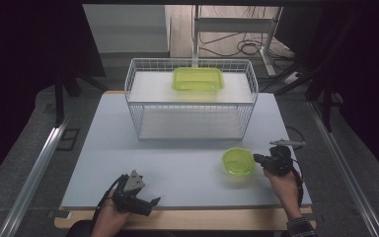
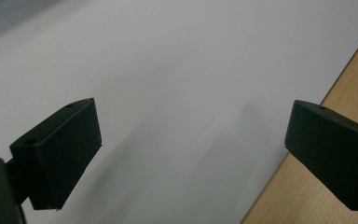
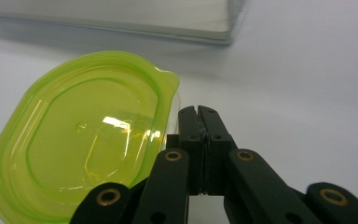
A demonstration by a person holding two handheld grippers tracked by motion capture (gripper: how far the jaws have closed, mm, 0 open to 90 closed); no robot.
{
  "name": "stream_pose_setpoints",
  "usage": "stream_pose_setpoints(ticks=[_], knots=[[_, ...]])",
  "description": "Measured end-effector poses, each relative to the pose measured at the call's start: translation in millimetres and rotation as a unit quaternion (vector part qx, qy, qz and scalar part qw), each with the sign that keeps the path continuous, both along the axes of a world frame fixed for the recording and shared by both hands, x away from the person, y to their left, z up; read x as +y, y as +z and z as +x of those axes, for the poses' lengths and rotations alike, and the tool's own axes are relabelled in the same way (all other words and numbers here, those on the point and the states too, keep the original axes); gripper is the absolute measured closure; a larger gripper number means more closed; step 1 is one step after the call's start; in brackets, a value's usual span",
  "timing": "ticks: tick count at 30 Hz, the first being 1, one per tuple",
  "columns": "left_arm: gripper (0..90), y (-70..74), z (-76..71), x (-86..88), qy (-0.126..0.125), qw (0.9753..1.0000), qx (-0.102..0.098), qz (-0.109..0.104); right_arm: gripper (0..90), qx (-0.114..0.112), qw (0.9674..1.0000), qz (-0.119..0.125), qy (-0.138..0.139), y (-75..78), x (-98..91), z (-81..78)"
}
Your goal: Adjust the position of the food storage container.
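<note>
Lidded lime-green round container (image 1: 238, 161) on the white tabletop (image 1: 177, 163) before the wire basket (image 1: 191, 98), just left of the clenched, empty right gripper (image 1: 257, 159); far nearer it than the left gripper (image 1: 150, 203), jaws agape, empty.

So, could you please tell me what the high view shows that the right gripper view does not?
The high view adds the whole wire basket, a rectangular green tub on its upper shelf, and the left claw near the front edge of the white table. The right gripper view adds detail: the right claw has its jaws pressed shut, close beside the tab of the round green lid; contact is unclear. Shared: that lid, the right claw and the table.
</note>
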State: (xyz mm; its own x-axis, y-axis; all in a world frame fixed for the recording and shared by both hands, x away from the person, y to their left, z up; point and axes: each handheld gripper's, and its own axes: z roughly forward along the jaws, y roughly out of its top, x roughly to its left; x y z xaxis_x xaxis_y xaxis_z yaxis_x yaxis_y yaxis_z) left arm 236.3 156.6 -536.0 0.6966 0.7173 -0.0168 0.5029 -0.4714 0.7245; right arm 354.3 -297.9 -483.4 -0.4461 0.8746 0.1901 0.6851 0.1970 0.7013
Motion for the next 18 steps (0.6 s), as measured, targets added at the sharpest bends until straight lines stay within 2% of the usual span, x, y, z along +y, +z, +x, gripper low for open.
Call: stream_pose_setpoints(ticks=[11,13,15,18], knots=[[3.3,0.0,-0.5,-0.7,0.000,1.0000,-0.001,-0.001,86.4,0.016,0.9987,0.029,0.040,-5.1,29.6,-7.2],[3.3,0.2,-0.5,-0.4,-0.001,1.0000,-0.001,0.000,86.4,0.015,0.9988,0.027,0.039,-5.6,28.6,-6.2],[3.4,0.0,-0.3,-0.3,0.000,1.0000,-0.001,-0.001,87.7,0.024,0.9991,0.024,0.026,-9.0,21.1,-4.5],[3.5,-0.3,-0.1,-0.7,0.000,1.0000,0.000,0.000,88.8,0.033,0.9987,0.027,0.028,-11.6,18.7,-6.7]])
